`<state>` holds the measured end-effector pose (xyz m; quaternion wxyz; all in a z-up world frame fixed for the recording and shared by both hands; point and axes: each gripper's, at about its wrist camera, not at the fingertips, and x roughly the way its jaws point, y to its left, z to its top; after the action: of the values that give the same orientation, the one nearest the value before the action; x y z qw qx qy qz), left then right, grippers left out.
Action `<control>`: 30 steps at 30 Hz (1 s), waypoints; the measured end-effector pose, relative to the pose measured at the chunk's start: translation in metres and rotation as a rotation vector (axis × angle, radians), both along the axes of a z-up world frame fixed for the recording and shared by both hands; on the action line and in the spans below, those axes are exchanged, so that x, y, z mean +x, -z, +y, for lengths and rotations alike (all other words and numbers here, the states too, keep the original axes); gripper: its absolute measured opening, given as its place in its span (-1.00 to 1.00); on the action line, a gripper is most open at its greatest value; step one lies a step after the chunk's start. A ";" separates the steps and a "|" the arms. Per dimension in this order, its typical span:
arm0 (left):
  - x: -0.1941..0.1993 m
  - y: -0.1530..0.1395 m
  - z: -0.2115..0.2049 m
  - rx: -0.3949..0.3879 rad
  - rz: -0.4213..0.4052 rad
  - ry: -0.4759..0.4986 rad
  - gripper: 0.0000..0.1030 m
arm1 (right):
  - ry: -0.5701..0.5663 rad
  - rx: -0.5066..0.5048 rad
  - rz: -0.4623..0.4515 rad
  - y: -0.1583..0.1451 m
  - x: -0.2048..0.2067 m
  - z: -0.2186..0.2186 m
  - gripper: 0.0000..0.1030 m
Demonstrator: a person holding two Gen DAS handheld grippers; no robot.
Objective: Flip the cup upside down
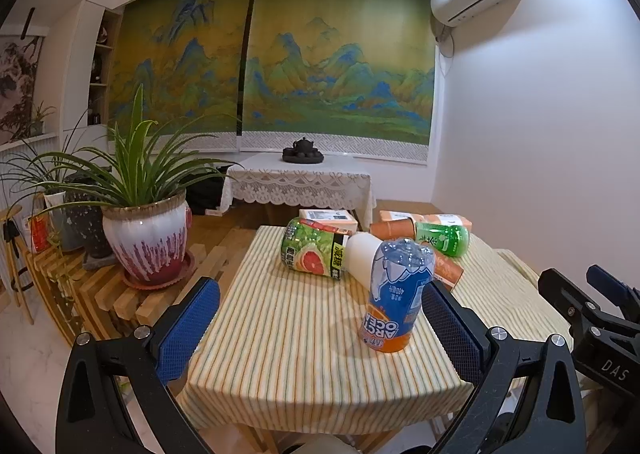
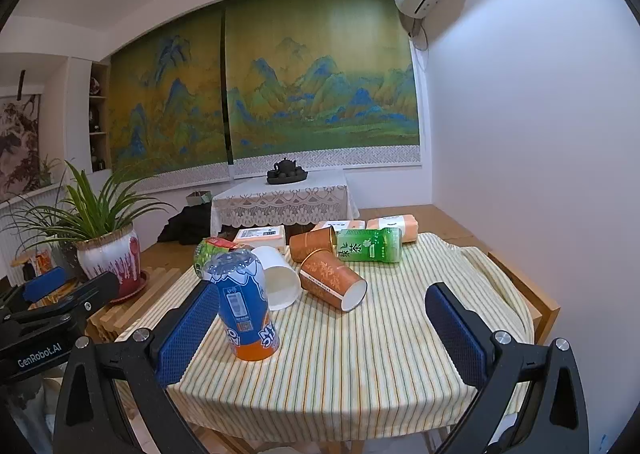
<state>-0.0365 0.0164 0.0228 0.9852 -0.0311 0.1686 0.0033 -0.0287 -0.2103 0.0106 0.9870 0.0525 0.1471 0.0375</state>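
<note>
A blue and orange cup stands on the striped cloth, its label reading upside down and its clear end on top. My left gripper is open, and the cup sits just inside its right finger. My right gripper is open too, with the cup close to its left finger. Whether either pad touches the cup I cannot tell. Each gripper also shows in the other view: the right gripper at the right edge, the left gripper at the left edge.
Lying on their sides behind the cup are a white paper cup, two brown paper cups, a green tea cup and a grapefruit-print cup. A potted plant stands left of the table. A white wall lies to the right.
</note>
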 end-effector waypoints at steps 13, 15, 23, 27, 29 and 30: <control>0.004 0.003 -0.002 0.006 0.012 0.002 0.99 | -0.002 -0.002 0.016 0.003 0.005 -0.001 0.98; 0.005 0.003 -0.003 0.007 0.011 0.004 0.99 | -0.002 -0.002 0.015 0.003 0.005 -0.001 0.98; 0.004 0.001 -0.003 0.002 0.003 0.001 0.99 | 0.002 0.001 0.015 0.003 0.005 -0.002 0.98; 0.004 0.000 -0.002 0.003 0.003 0.001 0.99 | 0.001 -0.003 0.018 0.003 0.005 -0.001 0.98; 0.004 0.000 -0.002 0.003 0.003 0.002 0.99 | 0.000 -0.005 0.019 0.003 0.006 0.000 0.98; 0.004 0.000 -0.002 0.003 0.003 0.001 0.99 | 0.000 -0.005 0.019 0.003 0.006 -0.001 0.98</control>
<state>-0.0328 0.0149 0.0227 0.9850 -0.0295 0.1699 0.0029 -0.0230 -0.2112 0.0080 0.9857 0.0505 0.1566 0.0367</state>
